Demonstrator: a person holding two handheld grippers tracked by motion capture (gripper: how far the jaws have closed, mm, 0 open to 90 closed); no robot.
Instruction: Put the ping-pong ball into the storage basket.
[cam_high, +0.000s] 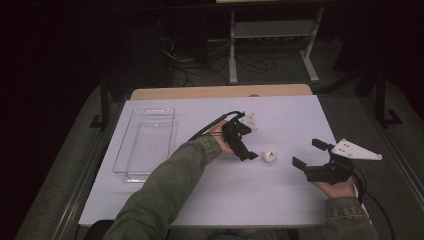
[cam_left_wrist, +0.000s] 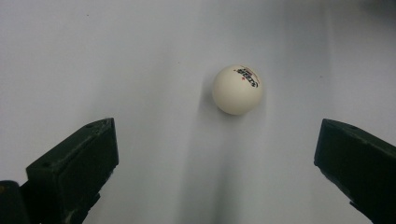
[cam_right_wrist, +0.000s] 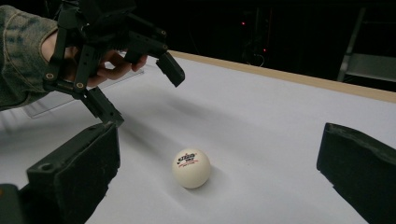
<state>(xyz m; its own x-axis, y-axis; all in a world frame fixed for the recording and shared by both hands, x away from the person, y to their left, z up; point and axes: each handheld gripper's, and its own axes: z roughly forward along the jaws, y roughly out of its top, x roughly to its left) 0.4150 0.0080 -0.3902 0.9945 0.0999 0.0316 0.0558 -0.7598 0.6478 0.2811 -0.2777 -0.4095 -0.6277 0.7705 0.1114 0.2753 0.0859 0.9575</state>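
A white ping-pong ball (cam_high: 269, 156) with a red and black printed logo rests on the white table top (cam_high: 280, 115), right of centre. My left gripper (cam_high: 250, 146) hovers just left of it, open, with its jaws angled down toward the ball. In the left gripper view the ball (cam_left_wrist: 237, 88) lies ahead of the wide-spread left gripper (cam_left_wrist: 217, 137), untouched. My right gripper (cam_high: 309, 154) is open to the ball's right and holds nothing. The right gripper view has the ball (cam_right_wrist: 191, 168) between its own spread jaws and farther out, with the left gripper (cam_right_wrist: 140, 91) above and behind it.
A clear plastic tray (cam_high: 120, 165) stands empty along the table's left side; its edge (cam_right_wrist: 56, 105) appears behind the left hand. A wooden table edge (cam_high: 220, 92) runs along the back. Beyond it are a metal stand (cam_high: 272, 30) and cables on a dark floor.
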